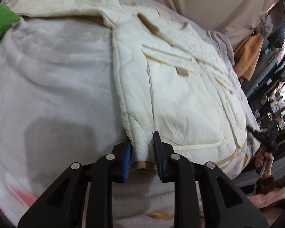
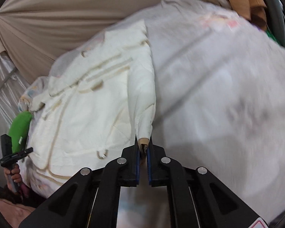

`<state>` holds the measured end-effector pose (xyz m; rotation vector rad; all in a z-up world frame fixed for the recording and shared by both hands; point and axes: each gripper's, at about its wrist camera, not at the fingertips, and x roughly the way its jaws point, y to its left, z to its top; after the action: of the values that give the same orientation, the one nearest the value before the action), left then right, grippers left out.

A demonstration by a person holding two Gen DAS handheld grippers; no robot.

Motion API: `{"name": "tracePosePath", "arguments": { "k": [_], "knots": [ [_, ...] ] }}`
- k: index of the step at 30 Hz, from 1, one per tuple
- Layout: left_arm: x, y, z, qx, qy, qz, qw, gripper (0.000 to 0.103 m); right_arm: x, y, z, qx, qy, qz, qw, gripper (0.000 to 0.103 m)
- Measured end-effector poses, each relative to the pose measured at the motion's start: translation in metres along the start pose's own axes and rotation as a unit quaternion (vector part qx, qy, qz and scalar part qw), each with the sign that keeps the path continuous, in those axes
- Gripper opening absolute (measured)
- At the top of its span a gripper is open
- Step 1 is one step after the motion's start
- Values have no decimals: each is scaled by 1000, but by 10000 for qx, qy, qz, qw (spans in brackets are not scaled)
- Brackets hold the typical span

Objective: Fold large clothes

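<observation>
A cream quilted jacket point(image 1: 180, 87) with tan trim lies spread on a bed with a pale fleece blanket point(image 1: 53, 79). My left gripper point(image 1: 142, 152) is shut on the jacket's lower left hem corner point(image 1: 142, 150), near the bed's front edge. One sleeve point(image 1: 66, 5) stretches out to the far left. In the right wrist view the jacket point(image 2: 89, 104) lies at the left, and my right gripper point(image 2: 143, 148) is shut on the tan-edged corner point(image 2: 143, 140) of its right hem, lifted slightly. The other gripper shows at the far left point(image 2: 11, 152).
A green item point(image 1: 0, 24) lies at the bed's left edge and shows in the right wrist view point(image 2: 20, 127). A beige curtain point(image 2: 66, 9) hangs behind the bed. An orange garment point(image 1: 248, 55) and cluttered shelves point(image 1: 275, 98) stand to the right. Pink fabric point(image 1: 271, 197) lies low right.
</observation>
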<state>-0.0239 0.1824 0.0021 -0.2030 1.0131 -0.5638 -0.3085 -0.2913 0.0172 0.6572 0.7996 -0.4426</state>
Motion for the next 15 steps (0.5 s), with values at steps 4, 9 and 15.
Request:
{"name": "tracePosePath", "arguments": {
  "k": [4,9,15],
  "knots": [
    [-38,19,56,-286,-1029,258,9939,62,-18,-3,16,280,-406,-93,9987,21],
    [-50,83,151,-961,-1817,1101,9724,78,-50,55,81,-382,-1374,-61,9898,24],
    [-3,204,216,-2299,-1728,1840,9399,78,14,140,148,-1356,-1122,254,9841,30]
  ]
}}
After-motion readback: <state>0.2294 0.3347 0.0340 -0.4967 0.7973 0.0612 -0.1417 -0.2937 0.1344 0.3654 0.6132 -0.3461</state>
